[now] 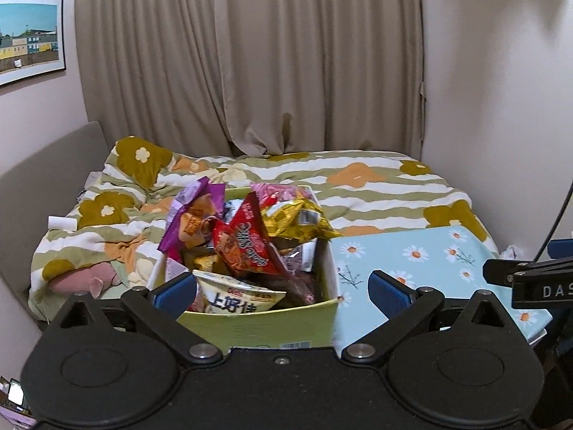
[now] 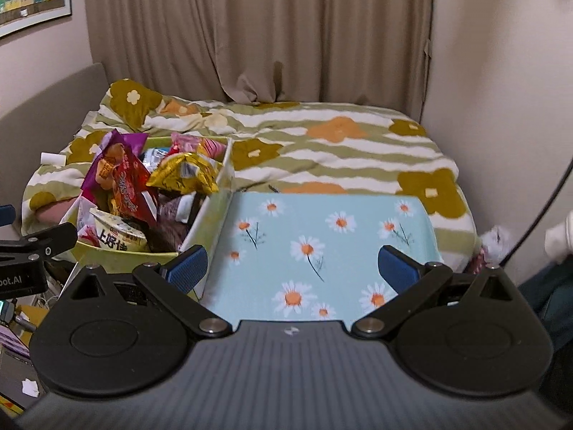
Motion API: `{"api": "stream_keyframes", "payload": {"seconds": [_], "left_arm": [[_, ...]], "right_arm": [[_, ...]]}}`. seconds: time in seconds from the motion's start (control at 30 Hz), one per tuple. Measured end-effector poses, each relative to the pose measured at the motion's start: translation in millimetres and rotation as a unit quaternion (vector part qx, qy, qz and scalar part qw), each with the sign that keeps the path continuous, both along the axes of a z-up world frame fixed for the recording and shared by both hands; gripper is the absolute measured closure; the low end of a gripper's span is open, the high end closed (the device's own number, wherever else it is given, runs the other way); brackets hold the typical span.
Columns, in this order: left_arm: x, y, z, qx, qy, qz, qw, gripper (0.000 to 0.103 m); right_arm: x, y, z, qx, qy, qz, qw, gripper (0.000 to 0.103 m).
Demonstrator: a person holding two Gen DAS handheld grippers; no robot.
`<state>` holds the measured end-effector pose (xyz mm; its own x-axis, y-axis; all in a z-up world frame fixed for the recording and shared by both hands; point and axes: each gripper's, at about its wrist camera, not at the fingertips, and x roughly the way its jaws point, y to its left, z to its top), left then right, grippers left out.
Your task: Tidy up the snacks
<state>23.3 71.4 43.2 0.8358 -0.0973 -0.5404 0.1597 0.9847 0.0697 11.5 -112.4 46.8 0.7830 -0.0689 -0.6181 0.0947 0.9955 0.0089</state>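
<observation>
Soft, even indoor light, rather dim and warm. The beige pleated curtain [image 1: 250, 57] lets no daylight through. Fisheye bending curves the pale walls at the edges, with dark vignetted corners. Slight blur softens the right wrist view; shadows are faint.

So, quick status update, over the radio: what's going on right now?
Left gripper open, empty. Right gripper open, empty. Green cardboard box crammed with snack bags, untouched, beside the light-blue daisy-print board. Nothing blocking.

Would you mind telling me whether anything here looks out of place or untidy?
Yes: the green box is overfilled, with a purple bag, red bag and yellow bag jutting above its rim at odd angles.
</observation>
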Motion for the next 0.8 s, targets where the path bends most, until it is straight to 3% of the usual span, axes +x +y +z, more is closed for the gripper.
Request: {"api": "stream_keyframes", "payload": {"seconds": [0.8], "left_arm": [[3.3,-11.9,-2.2,0.004,0.004,0.000,1.0000,0.000]], "right_arm": [[-5.2,-23.0,-4.1,0.020,0.008,-0.018,1.000,0.000]]}}
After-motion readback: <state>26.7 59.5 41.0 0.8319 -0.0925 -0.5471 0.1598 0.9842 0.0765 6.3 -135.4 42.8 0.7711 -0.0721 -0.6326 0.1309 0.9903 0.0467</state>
